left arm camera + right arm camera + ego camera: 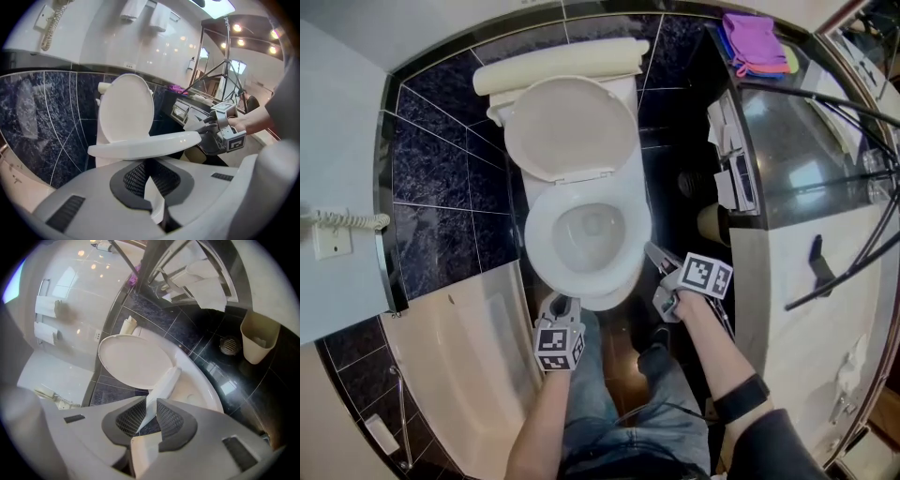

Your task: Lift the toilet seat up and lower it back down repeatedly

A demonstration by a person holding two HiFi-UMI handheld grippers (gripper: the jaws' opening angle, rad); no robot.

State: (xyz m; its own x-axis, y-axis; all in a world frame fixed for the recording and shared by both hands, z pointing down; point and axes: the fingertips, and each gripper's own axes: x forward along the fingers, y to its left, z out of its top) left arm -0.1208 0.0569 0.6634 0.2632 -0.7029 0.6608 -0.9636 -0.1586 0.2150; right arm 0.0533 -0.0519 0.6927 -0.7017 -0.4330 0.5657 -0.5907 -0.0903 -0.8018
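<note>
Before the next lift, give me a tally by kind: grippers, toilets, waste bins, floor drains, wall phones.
Grippers: 2, the left gripper and the right gripper
Toilet: 1
Waste bin: 1
Floor drain: 1
Wall phone: 1
Total: 6

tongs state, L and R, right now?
Left tongs: pads close together just under the toilet seat; whether they grip anything cannot be told.
Right tongs: closed on the toilet seat's rim.
</note>
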